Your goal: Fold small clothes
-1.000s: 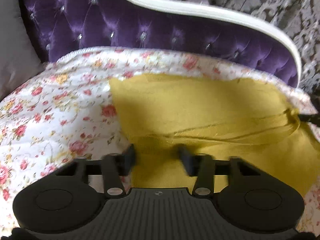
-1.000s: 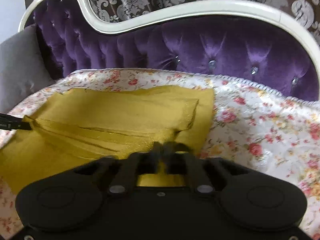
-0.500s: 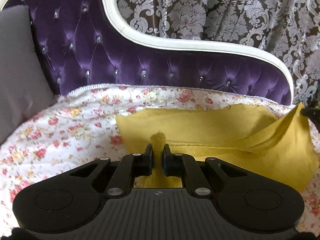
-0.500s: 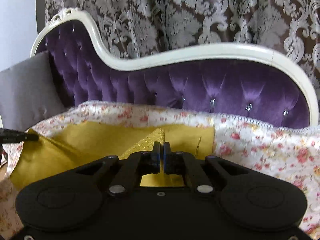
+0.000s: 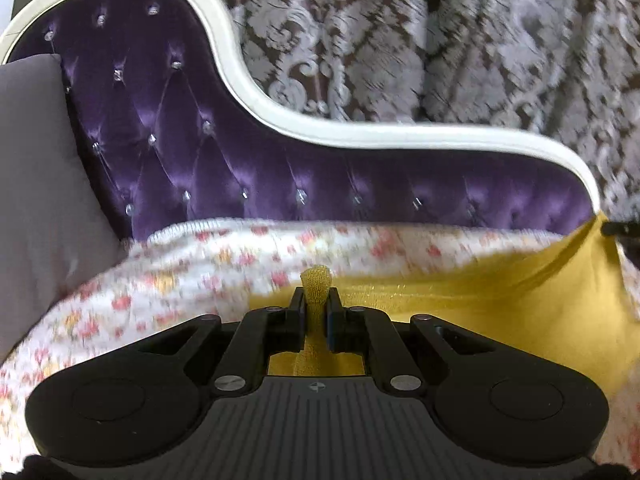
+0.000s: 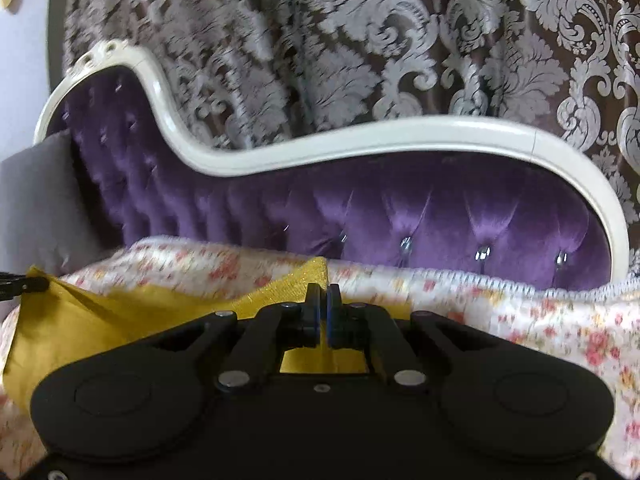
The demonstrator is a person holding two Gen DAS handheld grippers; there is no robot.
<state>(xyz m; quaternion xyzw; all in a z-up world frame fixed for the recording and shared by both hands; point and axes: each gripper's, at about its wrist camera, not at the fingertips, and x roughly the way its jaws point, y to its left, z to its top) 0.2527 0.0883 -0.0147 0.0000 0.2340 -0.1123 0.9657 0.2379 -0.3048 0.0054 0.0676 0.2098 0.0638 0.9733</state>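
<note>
A mustard-yellow cloth (image 5: 500, 312) hangs stretched between my two grippers above the floral bed cover (image 5: 160, 280). My left gripper (image 5: 315, 300) is shut on one corner of it, and a tuft of fabric sticks up between its fingers. My right gripper (image 6: 323, 300) is shut on the other corner of the yellow cloth (image 6: 100, 320). The right gripper's tip shows at the right edge of the left wrist view (image 5: 620, 227), and the left gripper's tip shows at the left edge of the right wrist view (image 6: 24, 285). The cloth's lower part is hidden behind the gripper bodies.
A purple tufted headboard (image 5: 280, 176) with a white frame (image 6: 400, 136) rises behind the bed. A grey cushion (image 5: 36, 184) leans at the left. A brown damask curtain (image 6: 360, 40) hangs behind.
The left gripper closed on the cloth's corner. Both grippers then lifted, raising the cloth's edge off the bed cover, and the view tilted up toward the headboard and curtain.
</note>
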